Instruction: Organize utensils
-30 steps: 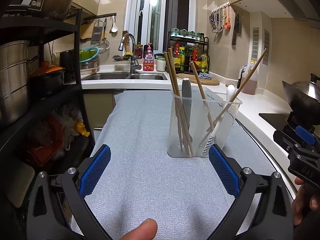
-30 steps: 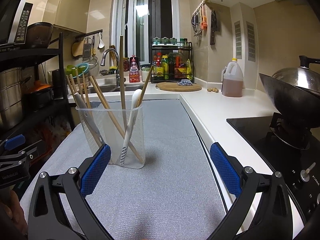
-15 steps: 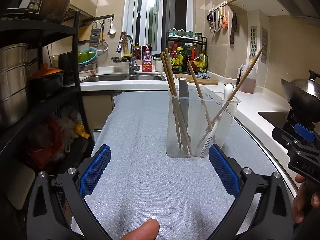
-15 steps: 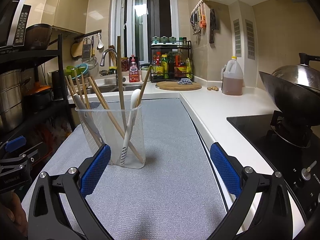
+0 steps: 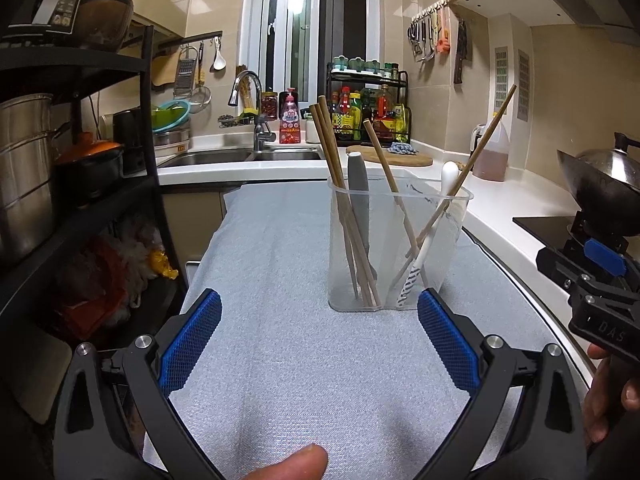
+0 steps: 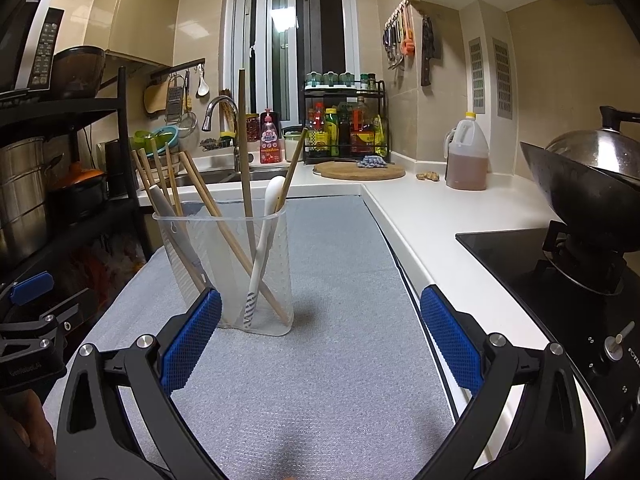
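Both tools, left and right, spread, empty, backed slightly from holder at 1 o'clock; chopsticks all in, sorting likely finished.

The left gripper is a black plastic frame of two curved arms with triangular cut-outs, each arm tipped with a blue pad of knobbly cross-hatched rubber. Round silver screws sit at the joints on both sides. The right gripper has the same build: black arms, blue textured pads, silver screw heads. Seen from the left wrist camera, its side is black and blocky, with a blue block on top, small screws and pale raised lettering. A bare fingertip shows at the bottom edge.
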`<action>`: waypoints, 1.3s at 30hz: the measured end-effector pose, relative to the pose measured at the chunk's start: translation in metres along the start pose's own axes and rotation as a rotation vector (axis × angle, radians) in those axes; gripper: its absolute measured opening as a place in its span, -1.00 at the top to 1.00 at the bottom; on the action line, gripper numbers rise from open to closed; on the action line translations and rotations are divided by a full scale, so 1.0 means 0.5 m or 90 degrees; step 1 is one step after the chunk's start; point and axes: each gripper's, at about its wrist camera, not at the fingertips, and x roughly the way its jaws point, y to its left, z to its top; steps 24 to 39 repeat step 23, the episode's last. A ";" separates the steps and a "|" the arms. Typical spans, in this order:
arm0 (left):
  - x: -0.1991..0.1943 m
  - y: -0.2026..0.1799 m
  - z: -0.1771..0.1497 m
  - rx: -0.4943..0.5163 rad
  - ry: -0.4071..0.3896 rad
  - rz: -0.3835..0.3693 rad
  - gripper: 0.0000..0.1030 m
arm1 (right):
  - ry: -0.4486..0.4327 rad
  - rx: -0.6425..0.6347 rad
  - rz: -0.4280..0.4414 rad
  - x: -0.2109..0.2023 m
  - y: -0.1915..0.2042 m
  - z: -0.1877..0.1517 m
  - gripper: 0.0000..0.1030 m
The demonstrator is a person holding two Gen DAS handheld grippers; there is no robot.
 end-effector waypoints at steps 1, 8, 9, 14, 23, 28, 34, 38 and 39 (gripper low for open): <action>0.000 0.000 0.000 0.000 -0.001 0.001 -0.85 | -0.001 0.000 0.000 0.000 0.000 0.000 -0.90; -0.007 0.006 0.002 0.003 -0.012 0.006 -0.85 | -0.001 0.000 -0.001 -0.001 0.001 0.001 -0.90; -0.008 0.006 0.002 0.002 -0.012 0.005 -0.85 | -0.001 0.000 -0.001 -0.002 0.002 0.001 -0.90; -0.011 0.002 0.002 0.008 -0.021 0.000 -0.85 | 0.000 0.001 0.000 -0.001 0.001 0.000 -0.90; -0.007 -0.004 -0.001 0.007 -0.011 -0.008 -0.85 | -0.001 0.000 -0.001 -0.002 0.001 0.001 -0.90; -0.007 -0.004 -0.001 0.007 -0.011 -0.008 -0.85 | -0.001 0.000 -0.001 -0.002 0.001 0.001 -0.90; -0.007 -0.004 -0.001 0.007 -0.011 -0.008 -0.85 | -0.001 0.000 -0.001 -0.002 0.001 0.001 -0.90; -0.007 -0.004 -0.001 0.007 -0.011 -0.008 -0.85 | -0.001 0.000 -0.001 -0.002 0.001 0.001 -0.90; -0.007 -0.004 -0.001 0.007 -0.011 -0.008 -0.85 | -0.001 0.000 -0.001 -0.002 0.001 0.001 -0.90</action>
